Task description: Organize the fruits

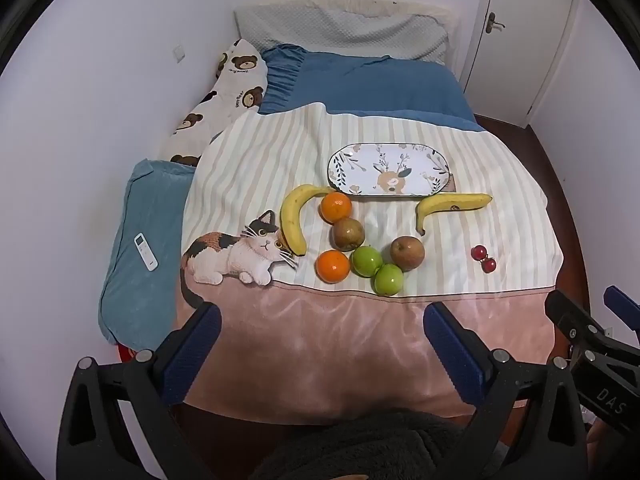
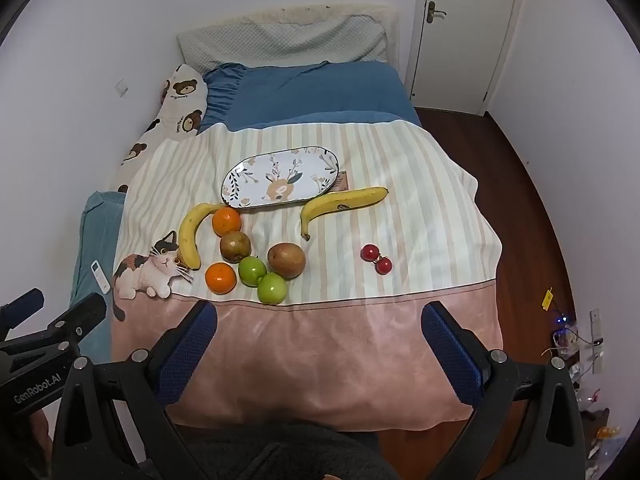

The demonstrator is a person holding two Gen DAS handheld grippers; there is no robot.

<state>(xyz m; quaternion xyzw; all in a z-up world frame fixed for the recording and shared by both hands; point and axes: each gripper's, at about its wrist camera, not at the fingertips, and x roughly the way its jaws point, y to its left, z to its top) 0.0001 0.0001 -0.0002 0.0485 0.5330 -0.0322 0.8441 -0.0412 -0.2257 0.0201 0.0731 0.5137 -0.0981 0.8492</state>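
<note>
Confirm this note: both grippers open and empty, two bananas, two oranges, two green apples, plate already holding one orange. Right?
Not quite: the plate is empty in the right wrist view. Both oranges lie on the blanket. The rest stands.

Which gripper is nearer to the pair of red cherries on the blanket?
Right. The right gripper hangs open with the cherries just right of its centreline; the left gripper sits further left, near the oranges' side.

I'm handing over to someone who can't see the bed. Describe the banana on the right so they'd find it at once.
Start at the oval patterned plate on the striped blanket. Just past its near right edge lies the banana, stretched almost straight across, apart from the fruit cluster. The other banana curves round an orange beside the cat print; this one lies alone and bears a small dark sticker.
</note>
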